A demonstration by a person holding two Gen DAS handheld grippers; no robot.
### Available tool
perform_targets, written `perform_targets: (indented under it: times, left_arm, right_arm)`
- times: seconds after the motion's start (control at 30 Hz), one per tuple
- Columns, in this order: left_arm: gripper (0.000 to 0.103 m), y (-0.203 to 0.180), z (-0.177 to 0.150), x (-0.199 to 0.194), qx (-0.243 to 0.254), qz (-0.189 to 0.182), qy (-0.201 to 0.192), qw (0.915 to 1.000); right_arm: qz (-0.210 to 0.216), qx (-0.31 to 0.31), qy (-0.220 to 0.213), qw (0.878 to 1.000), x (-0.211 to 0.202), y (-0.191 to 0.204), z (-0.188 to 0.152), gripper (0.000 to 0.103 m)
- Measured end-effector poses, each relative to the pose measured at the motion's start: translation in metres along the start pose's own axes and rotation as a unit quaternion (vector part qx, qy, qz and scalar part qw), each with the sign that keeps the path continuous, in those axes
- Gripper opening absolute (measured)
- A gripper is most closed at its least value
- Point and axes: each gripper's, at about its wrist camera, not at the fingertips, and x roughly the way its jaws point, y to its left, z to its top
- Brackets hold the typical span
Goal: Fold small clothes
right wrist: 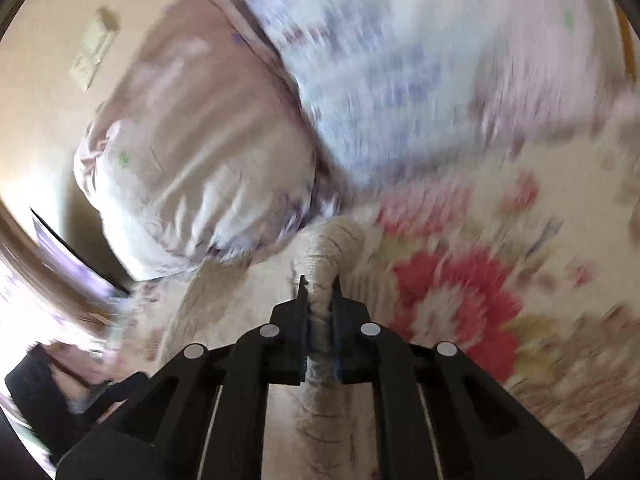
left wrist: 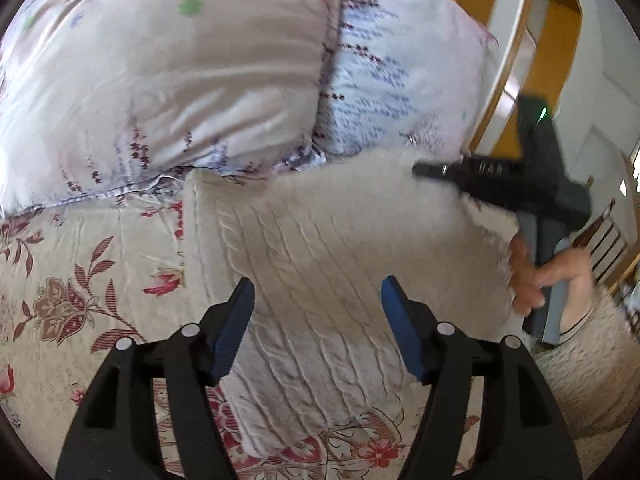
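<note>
A cream cable-knit garment point(left wrist: 320, 248) lies on the floral bedspread point(left wrist: 80, 280), its far right part lifted. My left gripper point(left wrist: 318, 292) is open, its blue-padded jaws spread just above the knit's middle, holding nothing. My right gripper point(left wrist: 428, 170) reaches in from the right in the left wrist view, at the raised edge of the knit. In the right wrist view my right gripper point(right wrist: 320, 284) is shut on a bunched fold of the knit garment point(right wrist: 326, 264), which sticks out past the fingertips. That view is motion-blurred.
A big pale pillow or duvet point(left wrist: 180, 80) with a purple flower print lies just behind the garment. A wooden and white bed frame point(left wrist: 516, 40) stands at the right. The person's hand and sleeve point(left wrist: 560, 280) are at the right edge.
</note>
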Motion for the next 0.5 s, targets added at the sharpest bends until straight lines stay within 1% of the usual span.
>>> perform_targets:
  times: [0.03,0.1,0.13,0.17,0.23,0.27,0.3,0.33,0.37,0.4,0.43,0.5]
  left_arm:
    - [0.066,-0.002,0.001,0.005,0.001,0.0,0.004,1.0]
    - [0.067,-0.004,-0.001,0.006,-0.002,-0.003,0.007,1.0]
    - [0.068,-0.005,-0.003,0.007,-0.002,-0.001,0.007,1.0]
    - [0.068,-0.006,-0.003,0.007,-0.001,0.001,0.007,1.0]
    - [0.068,-0.008,-0.004,0.004,-0.003,0.003,0.004,1.0]
    - [0.068,-0.008,-0.004,0.002,-0.004,0.003,0.003,1.0]
    - [0.068,-0.008,-0.005,-0.001,-0.006,0.004,0.001,1.0]
    - [0.068,-0.007,-0.006,-0.005,-0.008,0.007,-0.002,0.9999]
    - [0.069,-0.006,-0.006,-0.007,-0.01,0.013,-0.004,0.9999]
    - [0.07,-0.004,-0.007,-0.011,-0.012,0.024,-0.008,0.9996]
    - [0.073,-0.003,-0.008,-0.014,-0.014,0.035,-0.012,0.9992]
    - [0.073,0.0,-0.009,-0.017,-0.015,0.062,-0.015,0.9979]
  right_arm:
    - [-0.022,0.001,0.008,1.0,0.005,-0.004,0.001,0.009]
    - [-0.056,0.024,0.059,0.996,0.029,-0.019,-0.001,0.009]
    - [-0.068,0.031,0.086,0.993,0.042,-0.025,-0.005,0.009]
    - [-0.071,0.035,0.097,0.992,0.048,-0.028,-0.008,0.009]
    - [-0.077,0.026,0.089,0.993,0.044,-0.027,-0.007,0.012]
    - [-0.077,0.023,0.085,0.993,0.037,-0.025,-0.005,0.017]
    - [-0.076,0.021,0.077,0.994,0.03,-0.023,-0.005,0.025]
    - [-0.076,0.017,0.069,0.995,0.019,-0.022,-0.006,0.029]
    - [-0.074,0.014,0.062,0.995,0.012,-0.02,-0.007,0.035]
    - [-0.061,0.009,0.048,0.997,-0.003,-0.018,-0.011,0.037]
    - [-0.048,0.005,0.04,0.998,-0.015,-0.017,-0.016,0.037]
    - [-0.016,-0.017,0.027,0.999,-0.038,-0.008,-0.028,0.037]
